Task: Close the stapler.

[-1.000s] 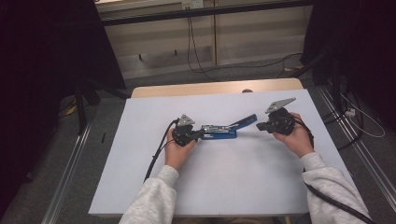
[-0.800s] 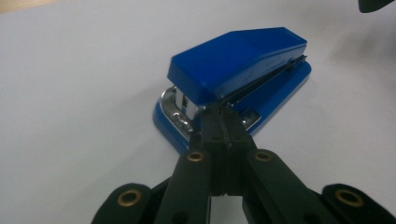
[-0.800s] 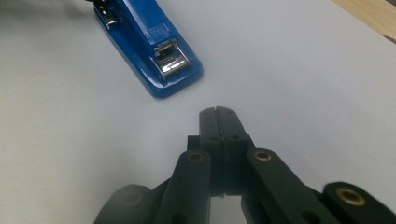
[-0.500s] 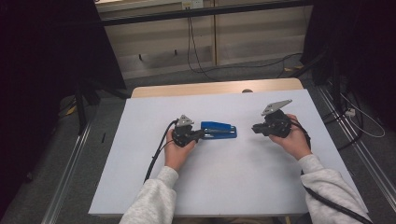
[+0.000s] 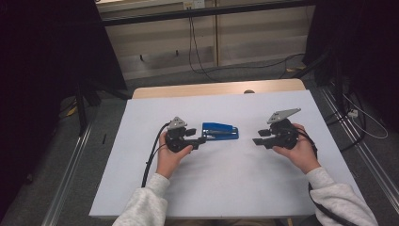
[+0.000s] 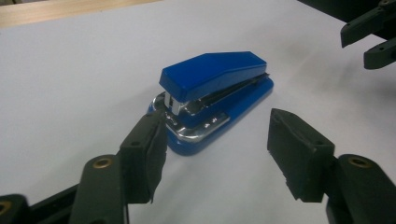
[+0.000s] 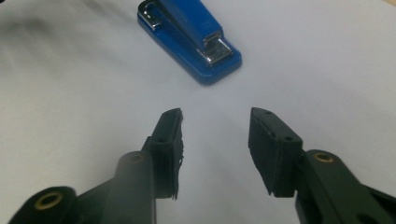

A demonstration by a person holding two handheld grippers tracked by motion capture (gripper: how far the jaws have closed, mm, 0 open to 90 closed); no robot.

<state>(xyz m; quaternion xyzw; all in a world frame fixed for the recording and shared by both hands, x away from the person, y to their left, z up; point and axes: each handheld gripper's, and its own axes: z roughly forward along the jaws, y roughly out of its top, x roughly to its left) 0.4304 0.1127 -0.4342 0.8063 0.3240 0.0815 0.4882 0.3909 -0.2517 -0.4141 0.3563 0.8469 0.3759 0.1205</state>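
Surface: white table top (image 5: 221, 188) carried the work, with a wooden edge (image 5: 211, 88) at its far side and dark floor and cables beyond.
Left gripper: left gripper (image 5: 200, 140) lay low over the table in the person's left hand (image 5: 169, 157); its jaws had just been opening and stood spread, nothing pinched.
Left pad: in the left gripper view one pad (image 6: 145, 154) sat just at the metal end of the stapler; whether it touched could not be told.
Stapler: blue stapler (image 5: 220, 131) lay flat and closed on the table, between the two grippers and just beside the left one.
Right gripper: right gripper (image 5: 257, 141) was held in the right hand (image 5: 301, 150), apart from the stapler; its jaws had also just been opening, spread and empty, aimed at the stapler (image 7: 189, 35).
Cut off: sleeves ran out of the bottom edge; the left gripper's cable (image 5: 151, 155) trailed toward the table's near edge.
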